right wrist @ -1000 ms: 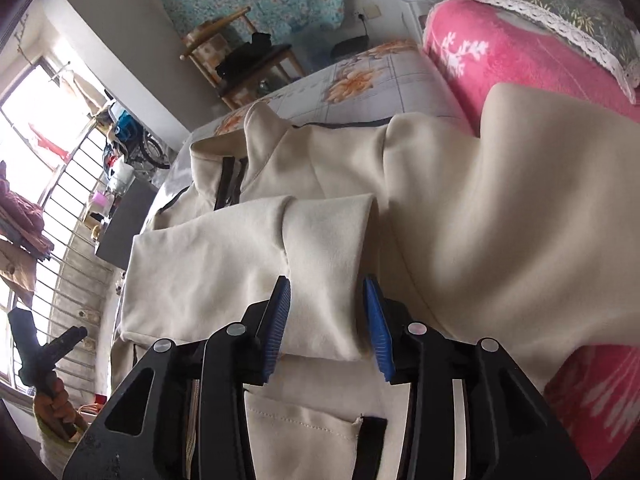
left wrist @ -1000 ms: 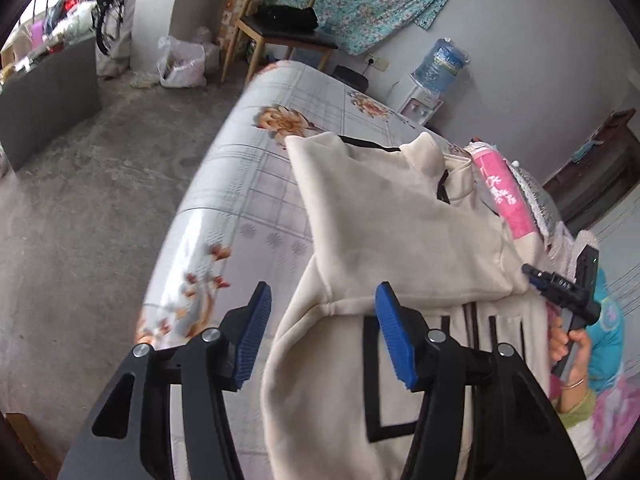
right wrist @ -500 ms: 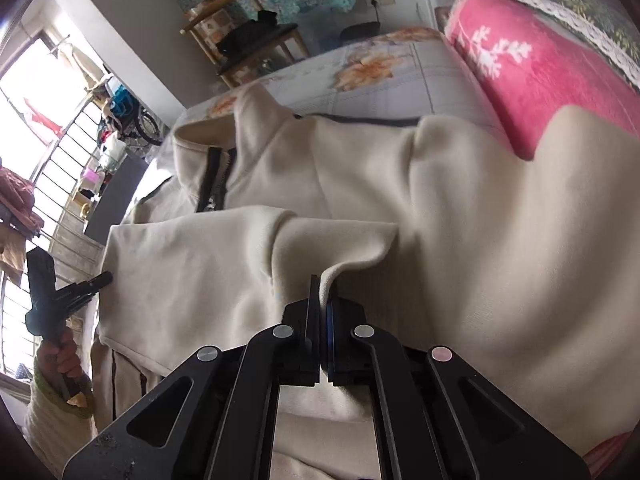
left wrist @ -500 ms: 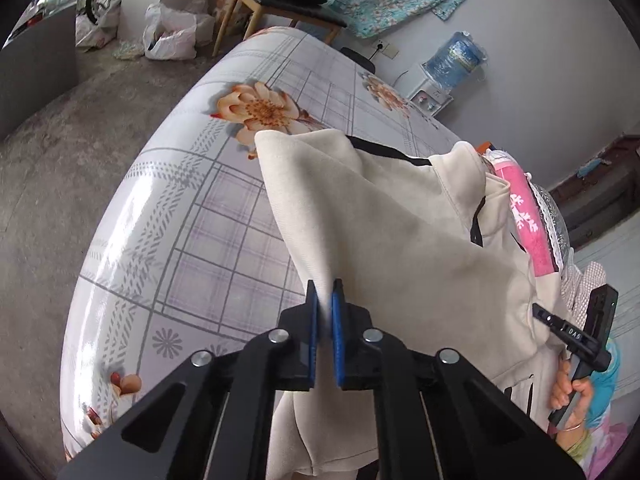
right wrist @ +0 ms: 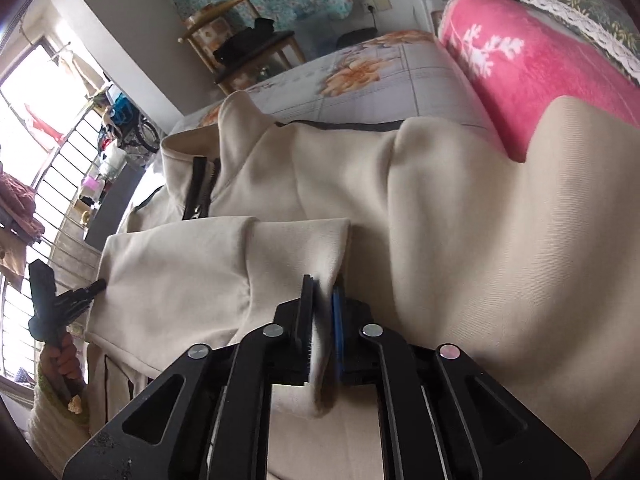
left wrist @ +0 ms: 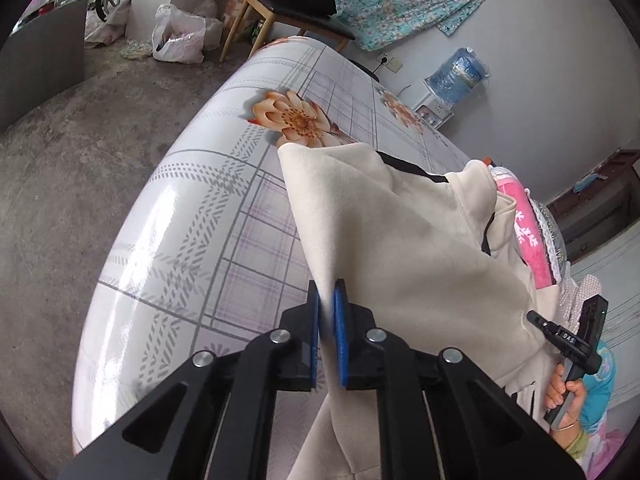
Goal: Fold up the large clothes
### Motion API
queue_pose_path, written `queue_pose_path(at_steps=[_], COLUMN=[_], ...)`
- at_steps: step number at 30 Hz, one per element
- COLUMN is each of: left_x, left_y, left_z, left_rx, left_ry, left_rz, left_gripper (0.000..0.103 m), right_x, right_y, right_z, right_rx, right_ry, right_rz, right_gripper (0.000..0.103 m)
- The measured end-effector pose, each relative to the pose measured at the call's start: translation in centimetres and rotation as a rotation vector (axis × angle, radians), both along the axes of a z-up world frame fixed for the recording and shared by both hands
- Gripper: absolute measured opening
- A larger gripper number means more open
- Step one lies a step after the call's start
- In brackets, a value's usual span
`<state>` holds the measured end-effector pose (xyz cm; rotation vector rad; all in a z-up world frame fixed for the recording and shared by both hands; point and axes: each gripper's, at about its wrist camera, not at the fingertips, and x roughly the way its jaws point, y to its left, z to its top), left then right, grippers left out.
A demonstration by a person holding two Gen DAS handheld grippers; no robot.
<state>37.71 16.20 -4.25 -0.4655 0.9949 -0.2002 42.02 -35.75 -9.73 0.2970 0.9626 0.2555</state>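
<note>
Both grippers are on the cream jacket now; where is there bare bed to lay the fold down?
Free: the checked bed cover between the cream jacket edge and the floor-side rim, and the strip beyond the collar toward the chair. Crowded: the pink blanket side, where the jacket drapes over it.

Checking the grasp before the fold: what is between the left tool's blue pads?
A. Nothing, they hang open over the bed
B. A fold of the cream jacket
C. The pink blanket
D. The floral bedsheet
B: the left tool pinches an edge of the cream jacket.
</note>
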Motion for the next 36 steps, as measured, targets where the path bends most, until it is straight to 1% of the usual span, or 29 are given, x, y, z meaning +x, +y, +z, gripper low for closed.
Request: queue_pose_path(at_steps=[1,3,4,5,6,7,8,9,11,12,13,14,15,16,17,19,20,22,23,25,27,28,29,31,33,35,36], left_x=[-0.1,-0.8,-1.5,-2.3,-3.2,-4.4,-5.5,-6.7,-8.8,-9.6,-10.2,-10.5,-10.7,-10.7,-10.8,-11.0,-10.9,-10.7,-10.8,-11.0,-11.2,-11.2,-11.3,-11.6,-12.1,-12.5,-12.4], left_y=[0.0,-0.1,-0.3,-0.7,-1.2,-2.0,-3.0,-3.9,-5.7,-6.5,-7.1,-7.6,-8.0,-8.2,-8.3,-8.2,-8.0,-7.2,-7.0,-6.9,-6.8,-6.6,-6.4,-5.5,-4.3,-3.9,-3.9], left_z=[0.4,1.5,2.3,3.1,3.8,4.3,4.5,4.6,4.2,3.8,3.1,2.3,1.6,0.9,0.6,0.5,0.5,0.5,0.4,0.3,0.4,0.5,0.6,1.3,2.6,4.2,4.9], left_rx=[0.025,0.074,0.1,0.119,0.136,0.156,0.181,0.213,0.282,0.324,0.374,0.43,0.492,0.54,0.574,0.625,0.645,0.628,0.634,0.647,0.653,0.653,0.649,0.609,0.537,0.482,0.458], left_ry=[-0.006,-0.031,-0.053,-0.078,-0.101,-0.118,-0.128,-0.136,-0.141,-0.14,-0.133,-0.121,-0.108,-0.095,-0.093,-0.103,-0.099,-0.088,-0.084,-0.09,-0.087,-0.08,-0.069,-0.049,-0.05,-0.078,-0.094], left_rz=[0.004,0.003,-0.012,-0.043,-0.085,-0.138,-0.188,-0.237,-0.317,-0.339,-0.349,-0.347,-0.337,-0.328,-0.315,-0.281,-0.26,-0.236,-0.226,-0.227,-0.228,-0.226,-0.224,-0.224,-0.215,-0.215,-0.219], left_gripper=[0.012,0.014,0.014,0.014,0.018,0.021,0.029,0.037,0.046,0.047,0.047,0.047,0.047,0.047,0.046,0.033,0.023,0.02,0.019,0.018,0.018,0.018,0.018,0.018,0.018,0.019,0.02], right_x=[-0.3,-1.1,-1.6,-1.9,-2.5,-2.9,-3.1,-3.3,-3.3,-3.1,-2.9,-2.6,-2.4,-2.4,-2.5,-3.4,-3.9,-4.7,-4.9,-4.8,-4.4,-4.4,-4.4,-4.6,-4.9,-5.4,-5.4], right_y=[-0.1,-0.5,-0.6,-0.7,-0.6,-0.4,0.0,0.5,1.7,2.2,2.5,2.7,2.8,2.8,2.7,3.0,3.2,3.5,3.5,3.3,2.9,2.7,2.5,2.1,1.8,1.7,2.0], right_z=[0.4,1.6,2.2,2.7,3.2,3.4,3.5,3.3,2.6,2.1,1.5,1.0,0.6,0.6,1.0,2.5,3.3,4.0,3.8,2.4,0.9,0.8,1.0,1.7,2.9,4.4,5.1], right_rx=[-0.025,-0.071,-0.084,-0.083,-0.072,-0.054,-0.04,-0.036,-0.076,-0.11,-0.138,-0.154,-0.163,-0.182,-0.175,-0.201,-0.221,-0.248,-0.261,-0.293,-0.295,-0.289,-0.282,-0.278,-0.307,-0.323,-0.321], right_ry=[-0.009,-0.038,-0.054,-0.066,-0.072,-0.07,-0.057,-0.04,-0.002,0.016,0.032,0.048,0.057,0.062,0.052,-0.002,-0.03,-0.049,-0.041,0.0,0.042,0.04,0.04,0.033,0.014,-0.03,-0.051], right_rz=[-0.013,-0.035,-0.039,-0.034,-0.019,0.007,0.039,0.066,0.098,0.102,0.1,0.095,0.089,0.073,0.066,0.063,0.066,0.064,0.061,0.045,0.03,0.026,0.017,-0.004,-0.027,-0.031,-0.017], right_gripper=[0.02,0.026,0.03,0.038,0.043,0.053,0.057,0.057,0.058,0.058,0.056,0.032,0.015,0.007,0.004,0.003,0.003,0.003,0.003,0.003,0.003,0.004,0.006,0.008,0.017,0.031,0.035])
